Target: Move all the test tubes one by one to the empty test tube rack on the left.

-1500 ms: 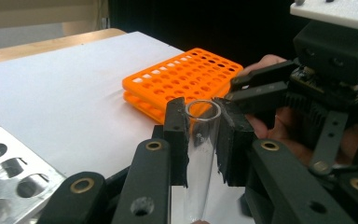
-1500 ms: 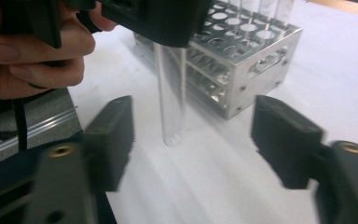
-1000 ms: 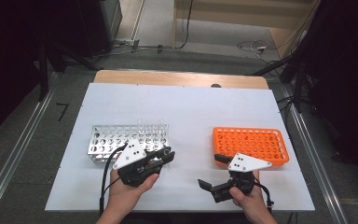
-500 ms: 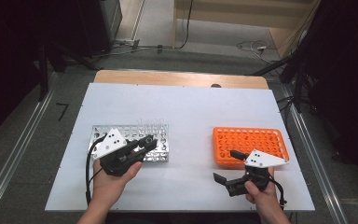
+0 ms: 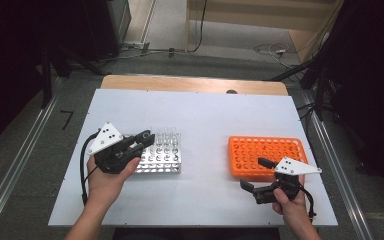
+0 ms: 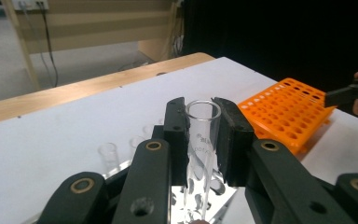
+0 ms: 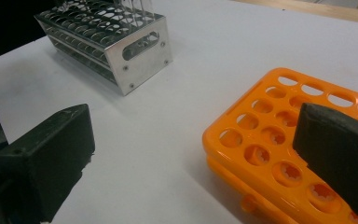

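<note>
2 jaws of the left gripper [image 6: 200,135] clamp a glass tube [image 6: 199,140]; right gripper [image 5: 255,175] jaws gape apart.

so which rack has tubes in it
The metal rack, by the left gripper, has clear tubes; the orange rack has bare holes.

Metal rack [image 5: 162,156] stands left of plastic rack [image 5: 265,155] on table [image 5: 200,115].

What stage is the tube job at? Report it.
Done: the left gripper is shut on a glass tube, lifted above the metal rack. In hand: carrying that tube. Left: the orange rack looks empty, other tubes stand in the metal rack, and the right gripper is open, holding nothing.
</note>
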Action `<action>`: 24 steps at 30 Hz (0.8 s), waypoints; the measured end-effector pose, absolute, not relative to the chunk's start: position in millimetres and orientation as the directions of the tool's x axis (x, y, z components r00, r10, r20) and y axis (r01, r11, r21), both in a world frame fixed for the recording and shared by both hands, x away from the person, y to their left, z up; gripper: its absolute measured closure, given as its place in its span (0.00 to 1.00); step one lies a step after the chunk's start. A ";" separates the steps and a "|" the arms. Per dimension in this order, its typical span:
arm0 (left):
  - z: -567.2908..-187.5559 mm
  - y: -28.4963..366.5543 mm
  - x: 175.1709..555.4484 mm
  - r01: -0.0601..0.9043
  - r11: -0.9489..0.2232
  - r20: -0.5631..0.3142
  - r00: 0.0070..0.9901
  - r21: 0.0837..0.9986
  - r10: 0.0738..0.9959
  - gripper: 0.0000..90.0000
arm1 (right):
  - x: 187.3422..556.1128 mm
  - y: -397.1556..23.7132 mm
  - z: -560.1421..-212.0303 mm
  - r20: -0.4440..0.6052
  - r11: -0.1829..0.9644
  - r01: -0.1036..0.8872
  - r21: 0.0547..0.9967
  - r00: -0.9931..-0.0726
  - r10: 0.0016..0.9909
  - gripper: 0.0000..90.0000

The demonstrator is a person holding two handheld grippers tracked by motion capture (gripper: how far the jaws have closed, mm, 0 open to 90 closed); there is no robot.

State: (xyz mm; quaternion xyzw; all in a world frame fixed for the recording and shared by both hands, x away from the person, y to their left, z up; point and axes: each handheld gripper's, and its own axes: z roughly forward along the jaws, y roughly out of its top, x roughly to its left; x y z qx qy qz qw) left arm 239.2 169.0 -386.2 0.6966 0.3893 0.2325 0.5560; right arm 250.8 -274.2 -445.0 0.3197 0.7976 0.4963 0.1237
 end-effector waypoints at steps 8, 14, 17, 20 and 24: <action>-381.5 182.8 253.0 0.279 -0.072 -0.098 0.550 0.957 0.830 0.84 | 254.0 -282.2 -445.9 0.126 0.291 0.399 0.870 -0.750 0.650 0.00; -382.8 189.7 264.4 0.287 -0.055 -0.109 0.524 0.956 0.845 0.84 | 255.8 -285.6 -446.2 0.130 0.282 0.403 0.871 -0.742 0.657 0.00; -386.4 190.4 270.1 0.295 -0.061 -0.104 0.512 0.954 0.853 0.84 | 256.1 -286.5 -446.4 0.133 0.278 0.406 0.870 -0.739 0.661 0.00; -391.5 190.4 276.5 0.301 -0.060 -0.103 0.497 0.952 0.861 0.84 | 256.1 -286.9 -446.3 0.132 0.279 0.406 0.870 -0.738 0.661 0.00; -397.4 190.5 284.9 0.308 -0.060 -0.100 0.476 0.950 0.874 0.84 | 255.9 -286.9 -446.3 0.133 0.278 0.406 0.870 -0.738 0.662 0.00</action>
